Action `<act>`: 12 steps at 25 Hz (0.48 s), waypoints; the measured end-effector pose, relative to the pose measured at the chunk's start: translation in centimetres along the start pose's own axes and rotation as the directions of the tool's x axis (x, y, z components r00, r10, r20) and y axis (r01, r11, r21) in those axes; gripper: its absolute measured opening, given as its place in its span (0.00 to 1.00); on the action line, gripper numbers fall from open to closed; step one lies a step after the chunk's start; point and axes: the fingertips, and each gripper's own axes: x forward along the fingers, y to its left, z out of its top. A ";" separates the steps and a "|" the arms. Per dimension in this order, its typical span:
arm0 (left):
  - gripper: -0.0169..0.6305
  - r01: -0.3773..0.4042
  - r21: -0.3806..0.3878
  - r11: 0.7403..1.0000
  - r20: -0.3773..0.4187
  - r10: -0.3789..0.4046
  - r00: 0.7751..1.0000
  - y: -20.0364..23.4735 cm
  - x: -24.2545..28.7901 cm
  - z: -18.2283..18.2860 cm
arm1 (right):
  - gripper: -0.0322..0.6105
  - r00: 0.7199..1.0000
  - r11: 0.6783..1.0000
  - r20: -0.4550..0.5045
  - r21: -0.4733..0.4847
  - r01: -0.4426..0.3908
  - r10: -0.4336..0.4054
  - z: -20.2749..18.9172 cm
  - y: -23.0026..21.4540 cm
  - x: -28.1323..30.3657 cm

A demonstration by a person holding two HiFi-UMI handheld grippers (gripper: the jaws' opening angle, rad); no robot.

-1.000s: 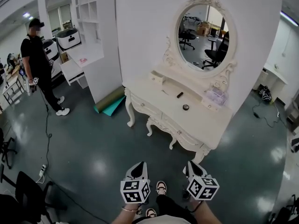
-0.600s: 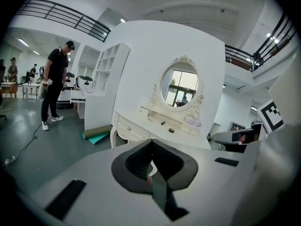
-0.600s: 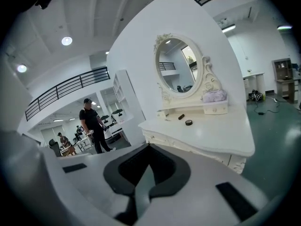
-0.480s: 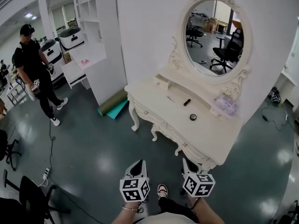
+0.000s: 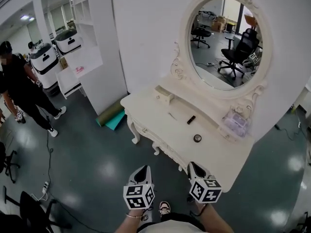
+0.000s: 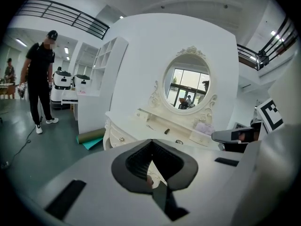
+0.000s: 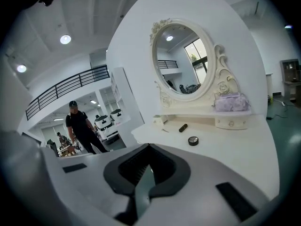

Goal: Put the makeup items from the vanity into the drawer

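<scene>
A white vanity (image 5: 160,130) with an oval mirror (image 5: 226,40) stands ahead. On its top lie a dark lipstick tube (image 5: 191,120), a round black compact (image 5: 197,138) and a thin stick-like item (image 5: 172,115). Knobbed drawers (image 5: 144,129) run along its front, all closed. My left gripper (image 5: 142,174) and right gripper (image 5: 194,169) hover side by side short of the front edge, both shut and empty. The right gripper view shows the tube (image 7: 183,127) and compact (image 7: 193,141) beyond the jaws.
A lilac box (image 5: 236,123) sits on the vanity's right shelf and a small drawer unit (image 5: 164,94) on its left. A person in black (image 5: 19,89) stands far left by white machines. A rolled mat (image 5: 111,115) lies near the wall. Cables cross the floor.
Both grippers have travelled forward, so the vanity is nearer and larger in view. The person in black has moved further left. The jaws stayed shut.
</scene>
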 end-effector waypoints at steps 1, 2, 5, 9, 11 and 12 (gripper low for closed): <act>0.04 -0.001 0.002 1.000 -0.003 0.001 1.000 0.0 1.0 0.4 | 0.07 1.000 1.000 -0.001 0.003 -0.001 0.001 0.4 -0.5 0.8; 0.04 0.000 0.004 1.000 -0.007 0.000 1.000 -0.1 1.9 0.7 | 0.08 1.000 1.000 -0.003 0.006 -0.001 0.001 0.9 -1.0 1.6; 0.04 0.008 0.019 1.000 -0.015 -0.008 1.000 -0.5 4.4 1.7 | 0.07 1.000 1.000 -0.011 0.017 0.003 -0.003 1.9 -2.3 3.7; 0.04 0.012 0.036 0.999 -0.020 -0.011 1.000 -0.1 7.1 3.0 | 0.07 1.000 1.000 -0.013 0.028 0.008 -0.007 3.0 -3.2 6.0; 0.04 0.015 0.029 0.999 -0.027 -0.014 1.000 0.4 8.3 3.4 | 0.07 1.000 0.999 -0.020 0.029 0.016 -0.016 3.3 -3.5 7.1; 0.04 0.019 0.027 0.999 -0.031 -0.018 0.999 0.6 8.9 3.6 | 0.07 1.000 0.999 -0.023 0.029 0.022 -0.022 3.4 -3.7 7.6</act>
